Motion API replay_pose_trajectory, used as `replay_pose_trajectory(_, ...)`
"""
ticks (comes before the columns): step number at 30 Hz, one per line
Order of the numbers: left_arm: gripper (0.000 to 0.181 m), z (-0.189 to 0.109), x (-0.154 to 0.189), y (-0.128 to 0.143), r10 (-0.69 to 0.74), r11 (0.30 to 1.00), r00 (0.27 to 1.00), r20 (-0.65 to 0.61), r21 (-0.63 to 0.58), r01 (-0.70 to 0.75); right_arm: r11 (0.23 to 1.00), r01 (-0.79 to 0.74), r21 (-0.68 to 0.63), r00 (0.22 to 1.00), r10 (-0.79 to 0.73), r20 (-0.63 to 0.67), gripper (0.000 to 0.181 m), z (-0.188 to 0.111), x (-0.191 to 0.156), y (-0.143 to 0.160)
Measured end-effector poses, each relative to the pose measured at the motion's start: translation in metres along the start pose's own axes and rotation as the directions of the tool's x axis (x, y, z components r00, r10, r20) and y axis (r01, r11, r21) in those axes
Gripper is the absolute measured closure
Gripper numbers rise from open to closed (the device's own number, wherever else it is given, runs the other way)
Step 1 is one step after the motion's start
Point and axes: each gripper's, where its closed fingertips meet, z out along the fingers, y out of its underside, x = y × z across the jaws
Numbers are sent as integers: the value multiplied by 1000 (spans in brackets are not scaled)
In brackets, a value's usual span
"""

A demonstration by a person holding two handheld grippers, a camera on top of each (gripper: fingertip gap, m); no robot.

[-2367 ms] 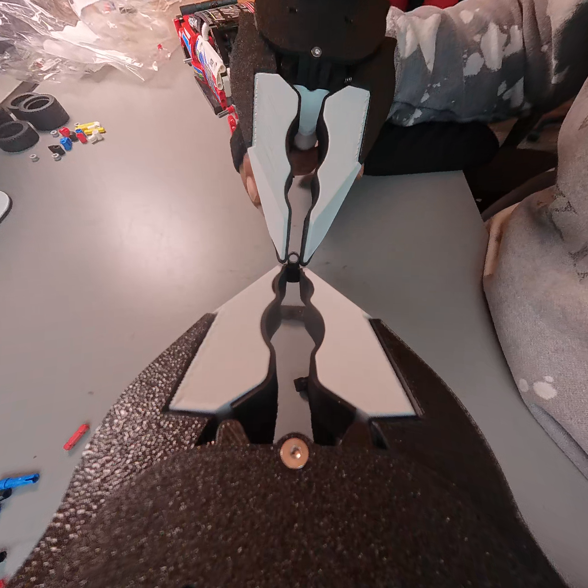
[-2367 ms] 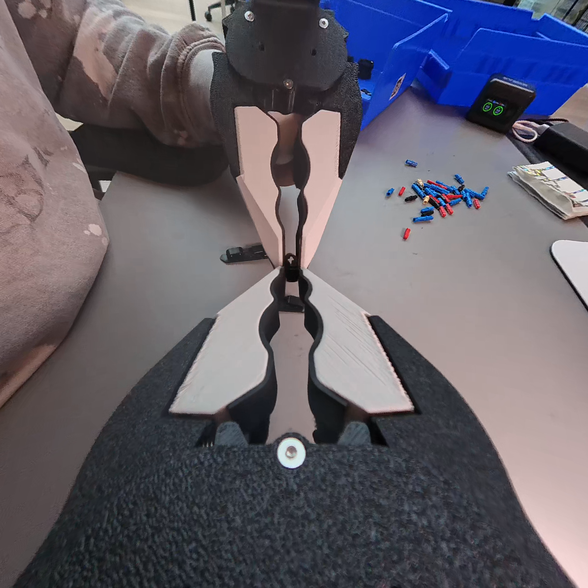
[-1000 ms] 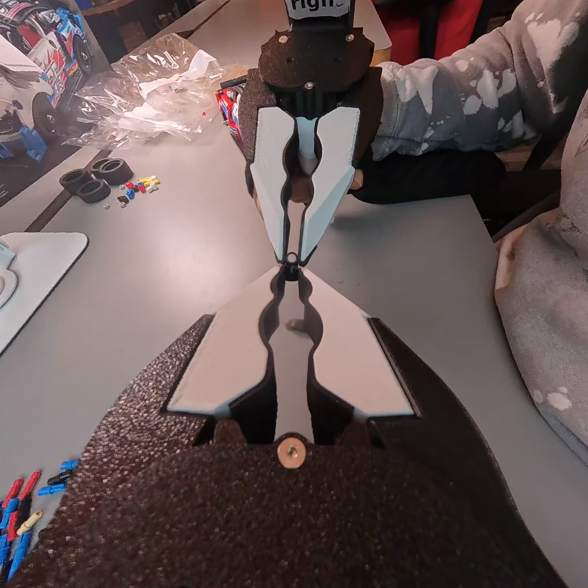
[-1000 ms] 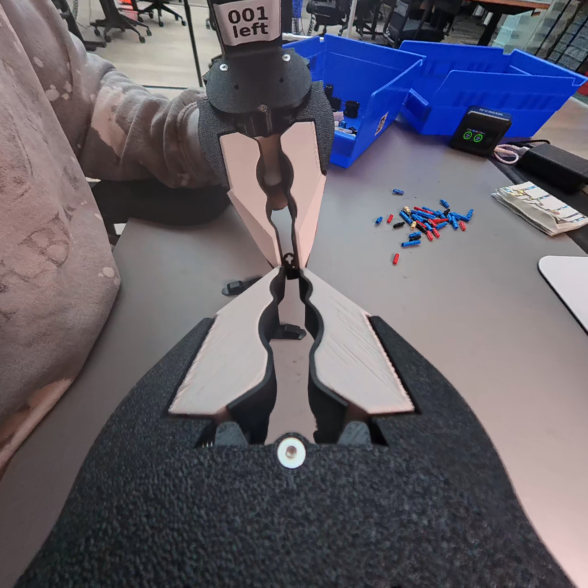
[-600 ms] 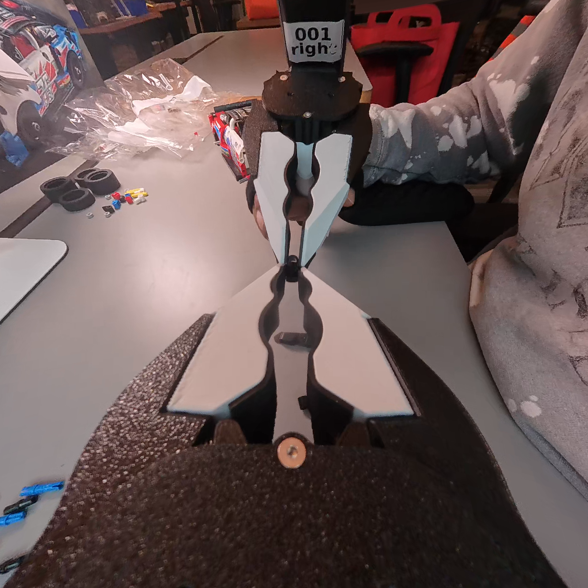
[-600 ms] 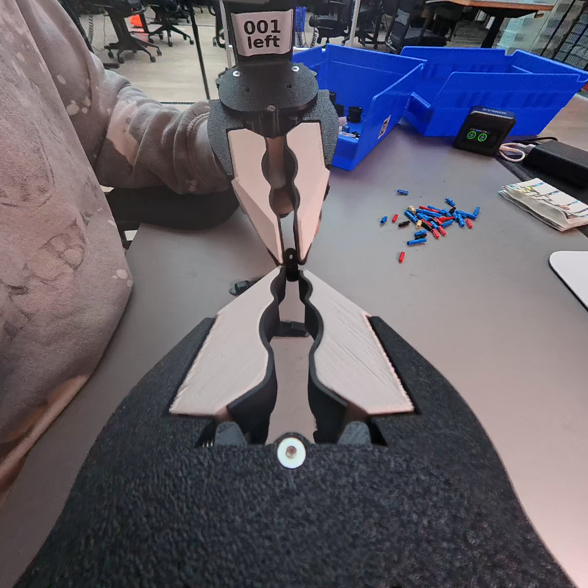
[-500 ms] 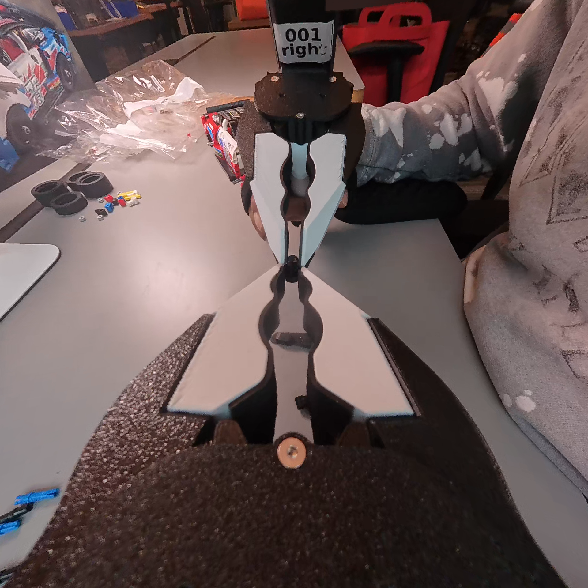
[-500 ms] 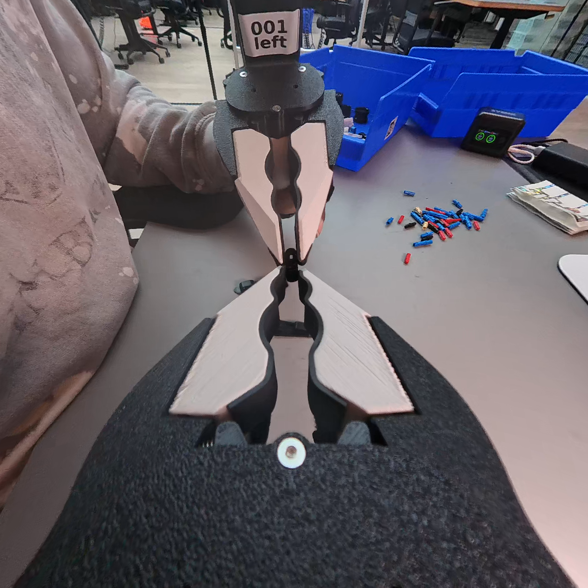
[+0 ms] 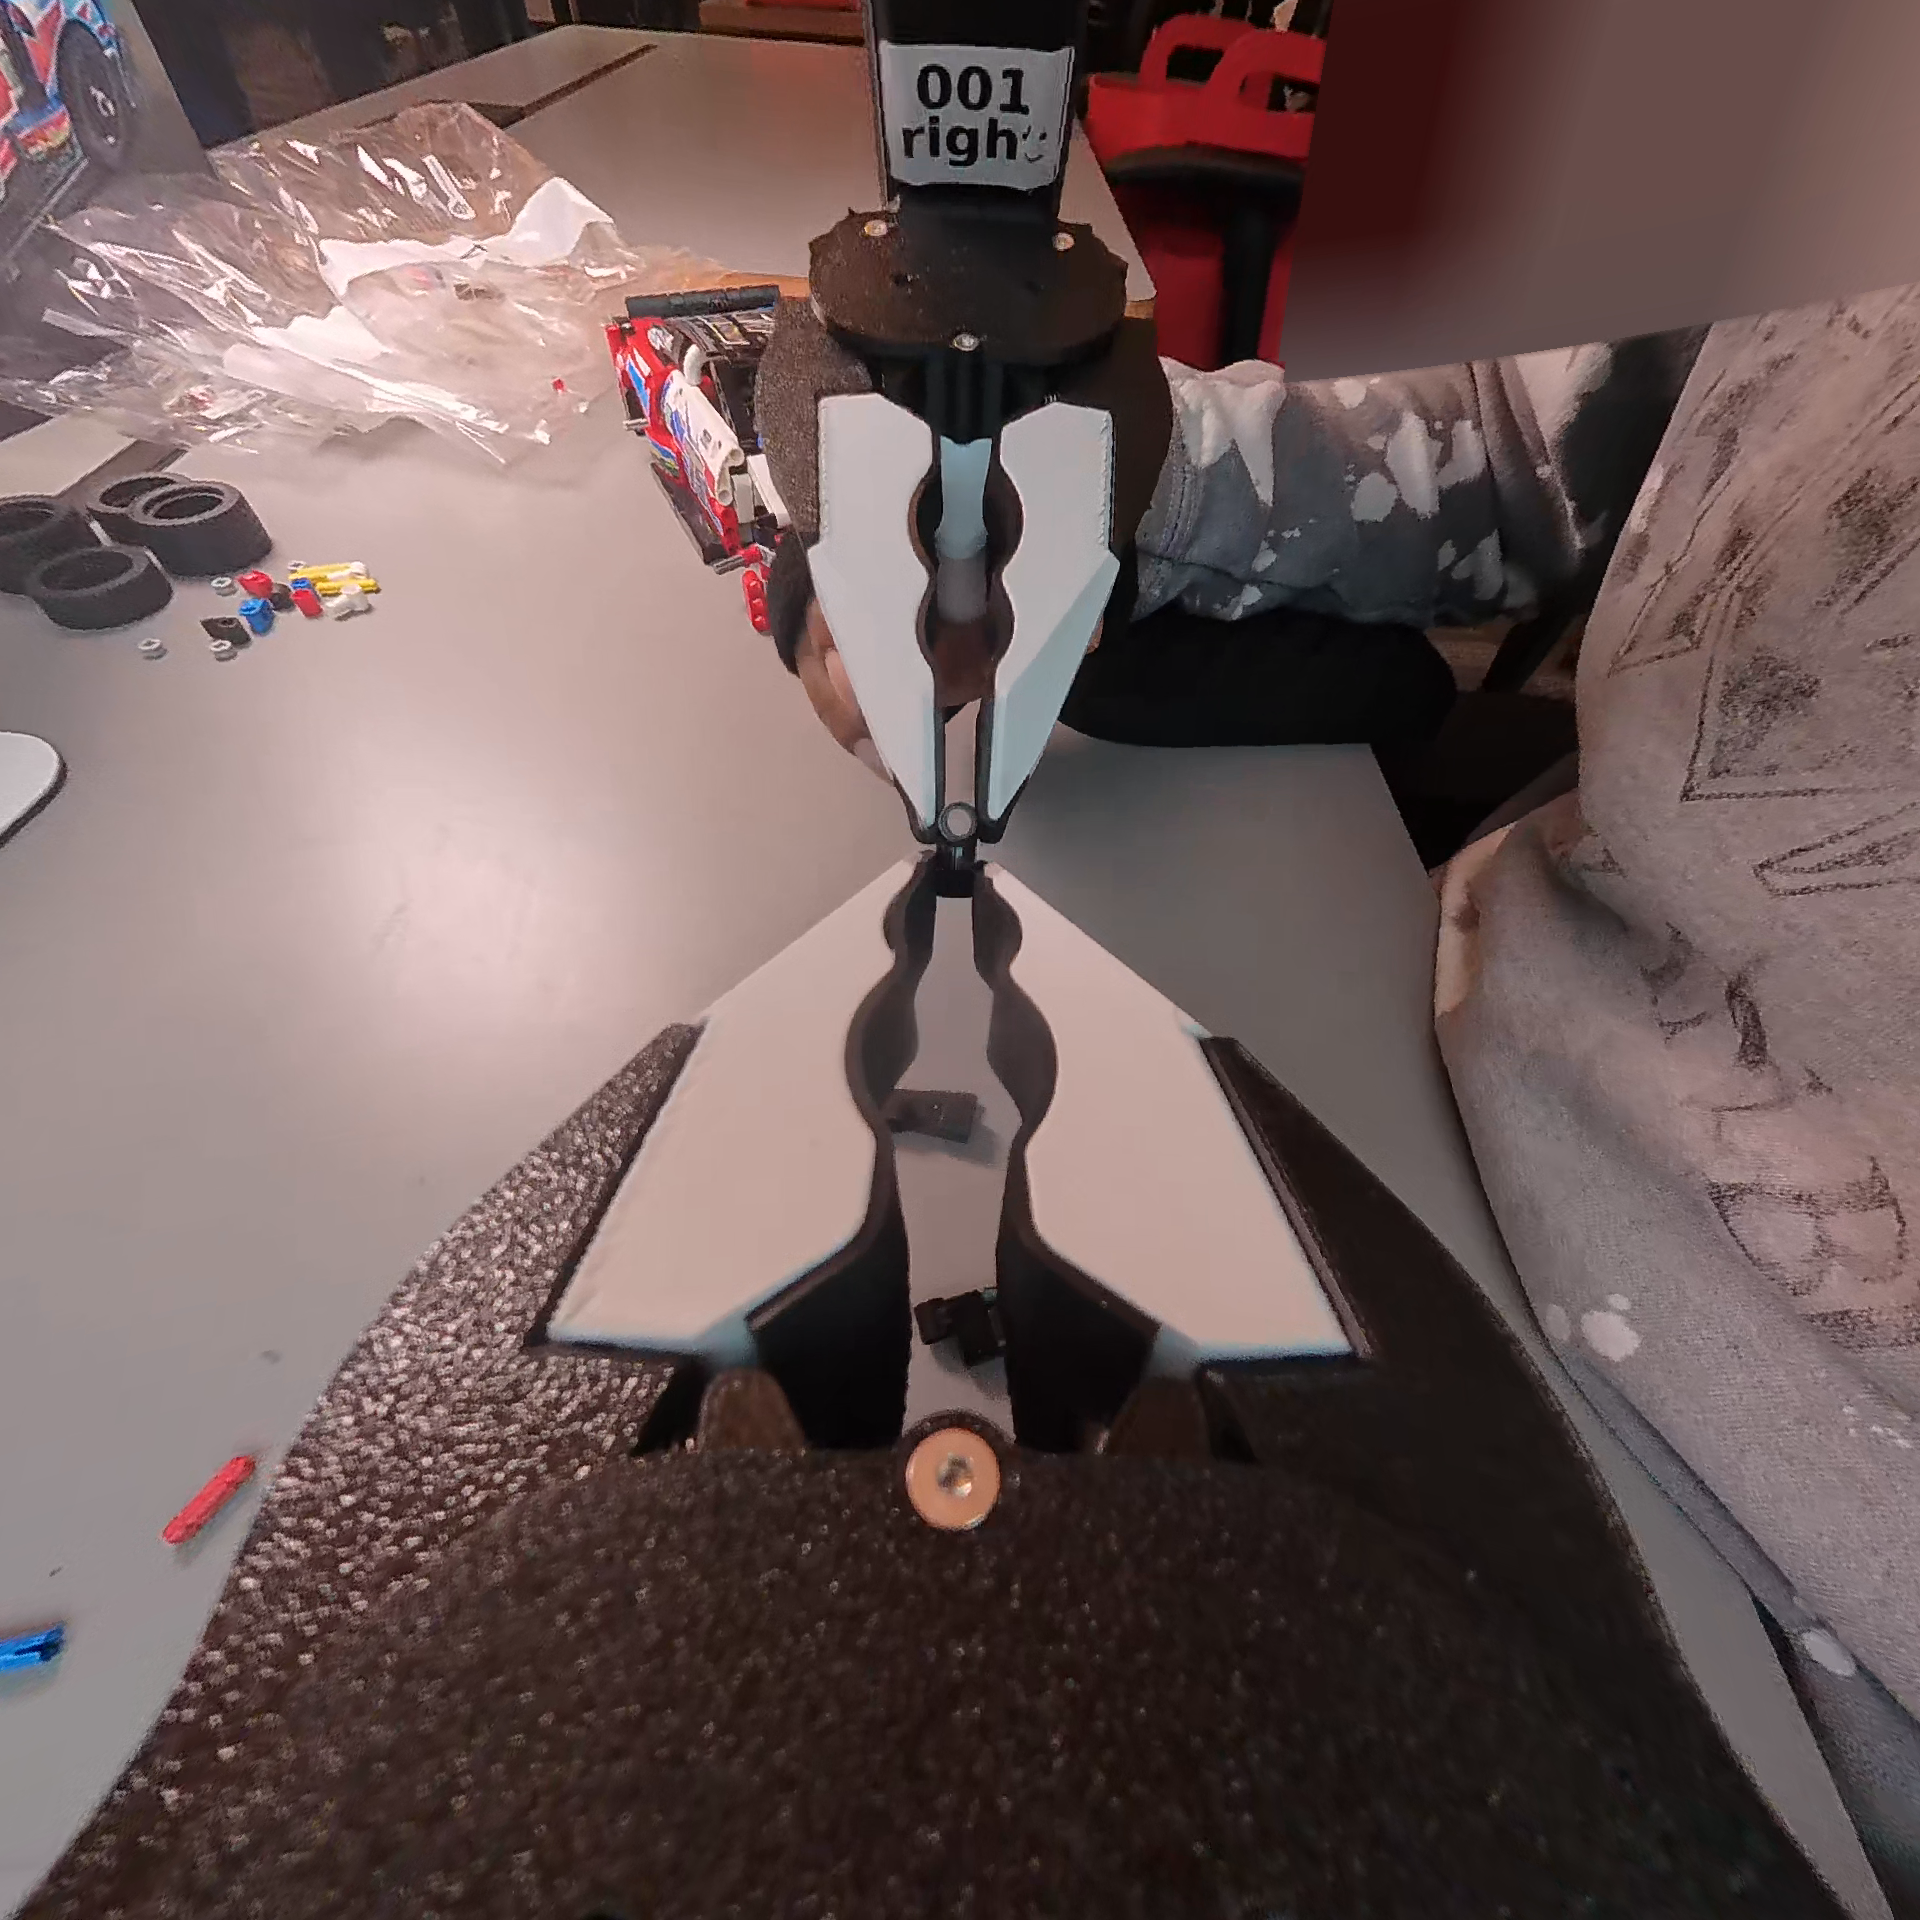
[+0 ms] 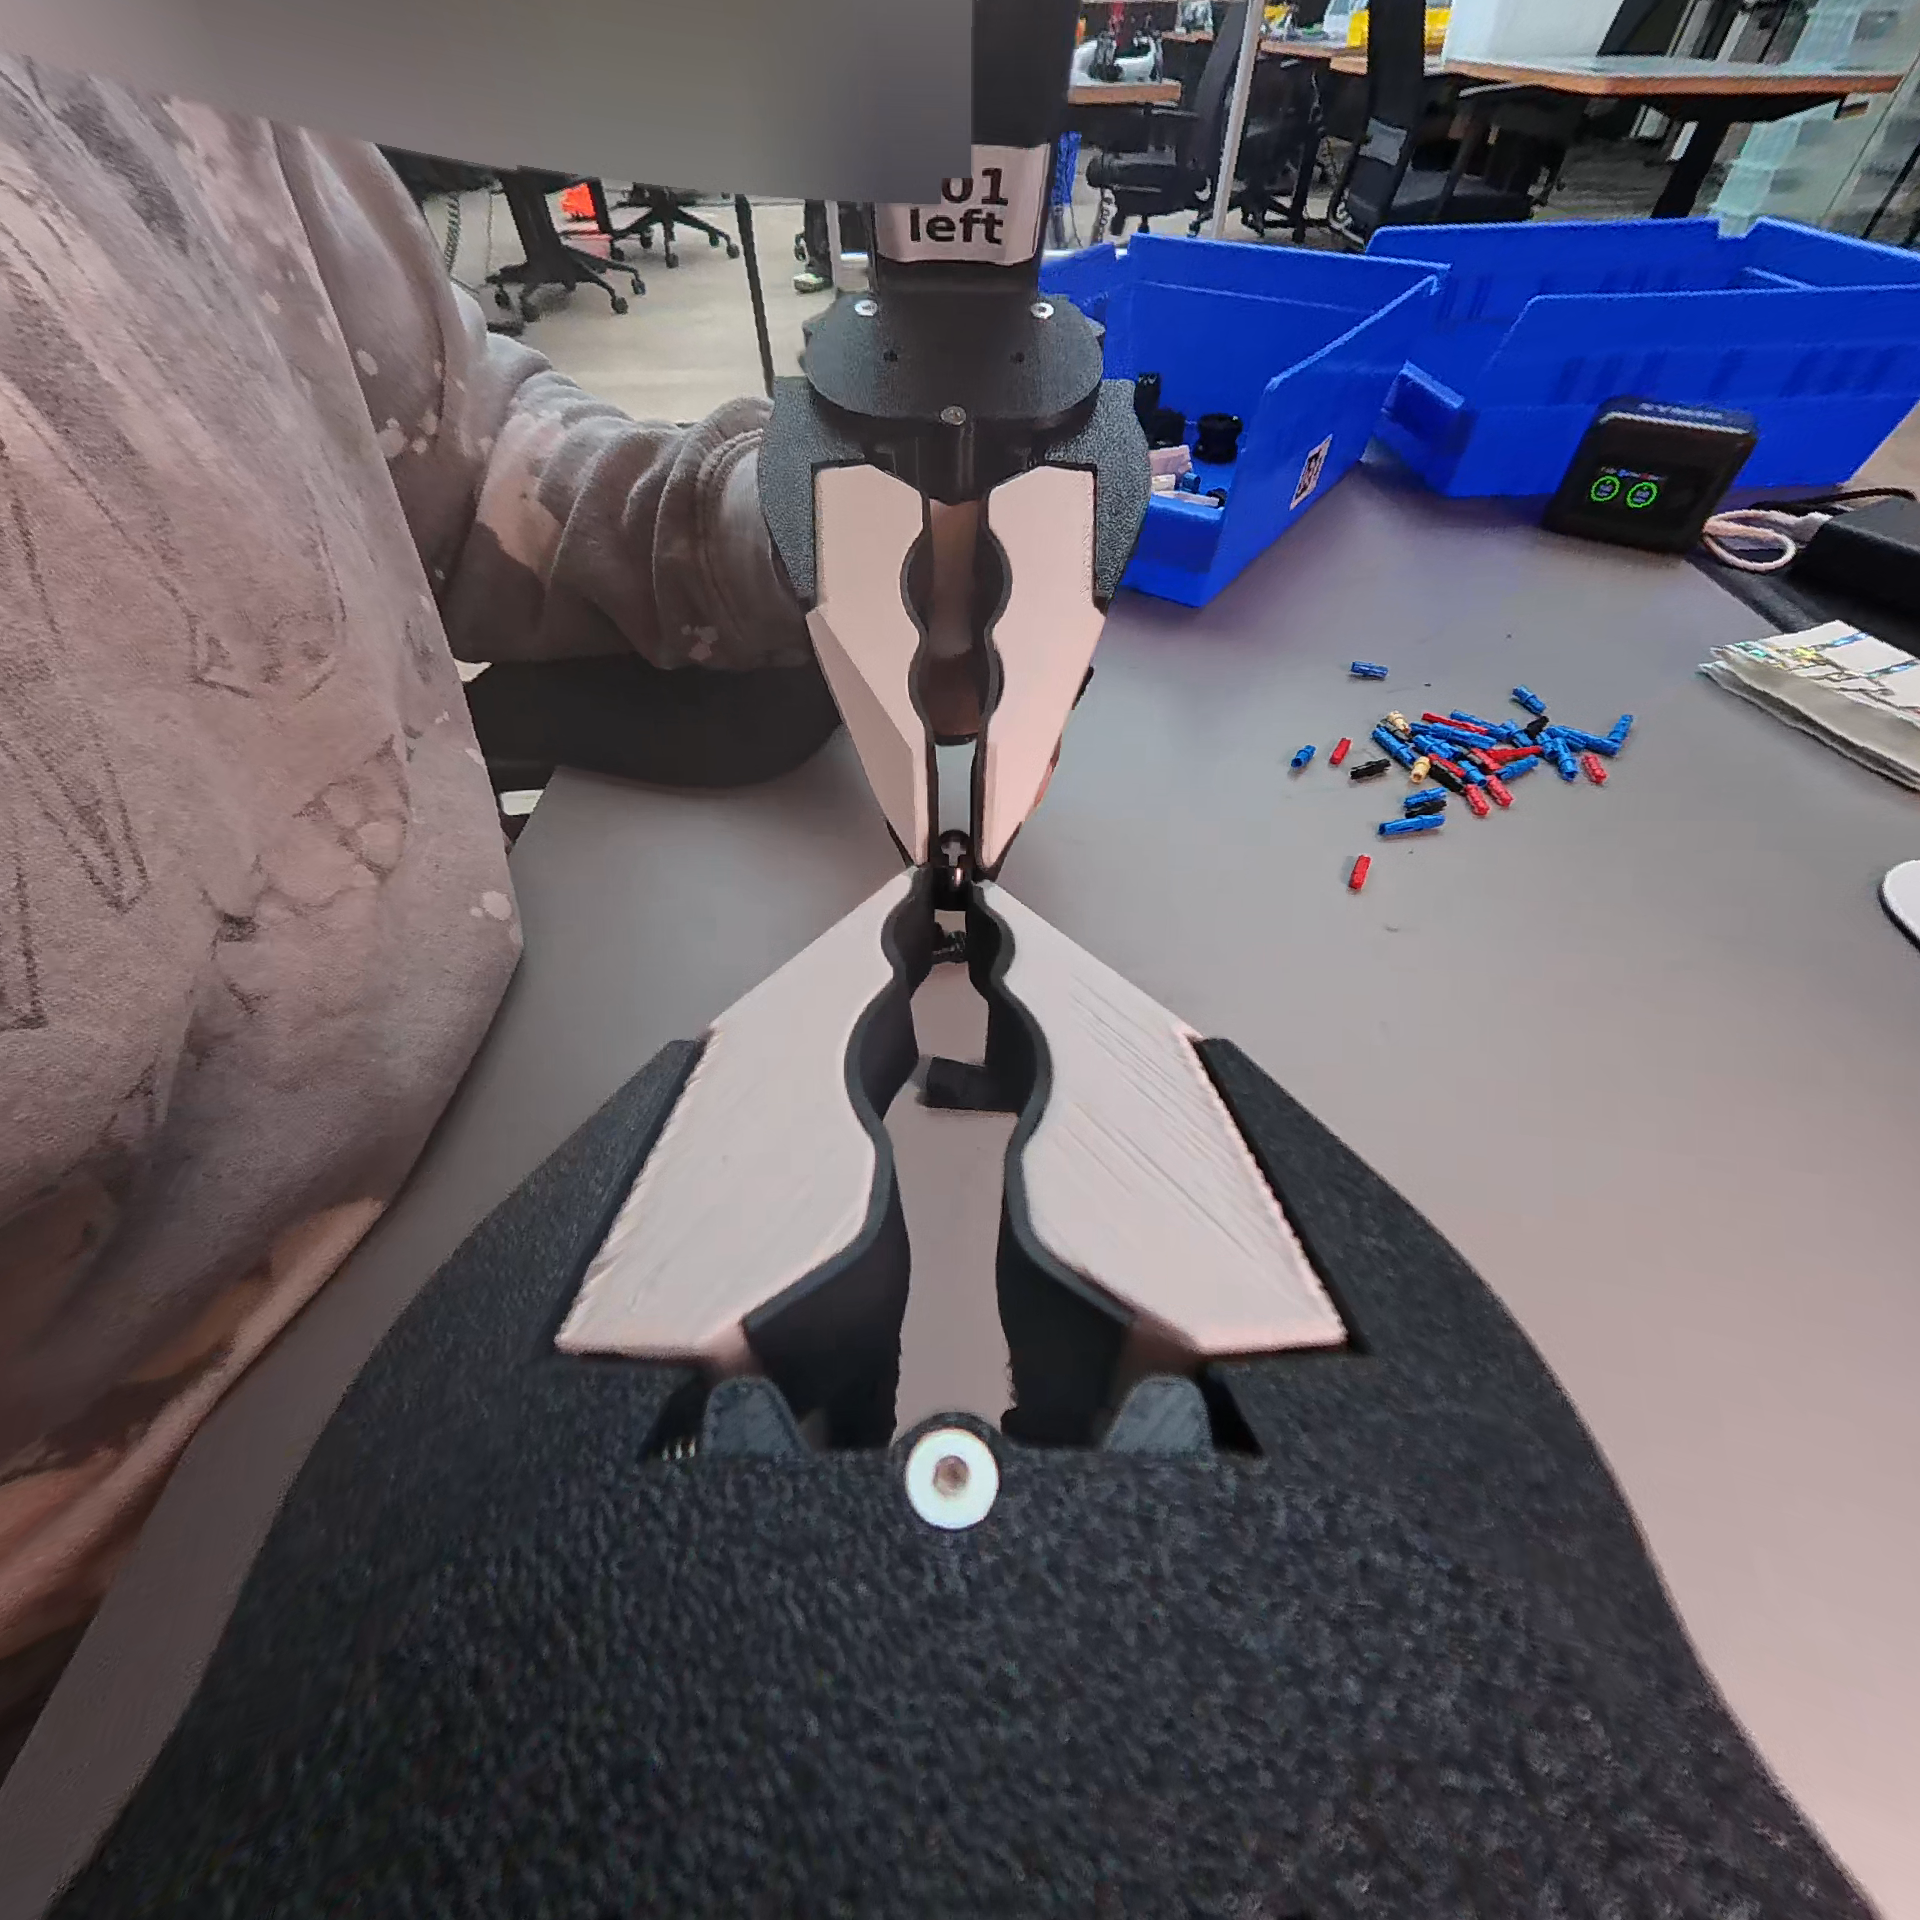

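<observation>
Grey table [image 9: 395, 935]: work surface. Two blue bins [image 10: 1558, 343]: far edge, beside the loose pile of small pins [image 10: 1475, 753]. Toy car [image 9: 691, 447]: behind the right gripper. Left gripper [image 9: 954, 871], right gripper [image 10: 948, 881]: meeting tip to tip above the table, each pinching a small black piece [image 9: 956, 826], the two pieces touching.

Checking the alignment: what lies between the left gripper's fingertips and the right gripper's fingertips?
A small black plastic connector, pinched by both the left gripper and the right gripper; no bare gap. Both wrist views show it.
</observation>
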Motion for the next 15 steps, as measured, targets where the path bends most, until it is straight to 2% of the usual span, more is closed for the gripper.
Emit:
replay_pose_trajectory(5, 176, -1, 1, -1, -12, 1000, 1000, -12, -3, 12, 1000, 3, 4, 1000, -3, 4, 179, -2, -1, -3)
replay_pose_trajectory(6, 177, -2, -3, 9, -6, 998, 1000, 10, -56, 7, 1000, 1, 6, 1000, -1, 9, 181, -3, -1, -3)
replay_pose_trajectory(7, 175, -7, -13, 32, 37, 988, 998, 59, -155, -27, 994, -21, 103, 1000, 22, -7, 181, -16, 4, -19)
replay_pose_trajectory(8, 176, -14, -16, 38, 2, 991, 998, 56, -135, 5, 984, -44, 174, 998, 51, -33, 181, -36, 13, -34)
replay_pose_trajectory(9, 178, -21, -18, 19, -92, 996, 994, 51, -16, 93, 989, 0, 146, 995, 14, -100, 181, -44, 21, -32)
replay_pose_trajectory(10, 177, -25, -20, -1, -113, 992, 992, 48, 59, 110, 997, 29, 73, 992, -20, -125, 181, -34, 21, -20)
replay_pose_trajectory(12, 176, -19, -17, -14, -51, 997, 998, 47, 54, 49, 1000, -8, 5, 991, 8, -135, 181, -8, 20, 1)
replay_pose_trajectory(14, 176, -10, -10, -8, -3, 1000, 999, 49, 1, 3, 999, -29, 24, 996, 31, -85, 158, -1, 15, -5)
replay_pose_trajectory(15, 176, -9, -9, -4, -7, 1000, 999, 52, -7, 7, 998, -48, 38, 997, 50, -64, 153, -1, 15, -9)
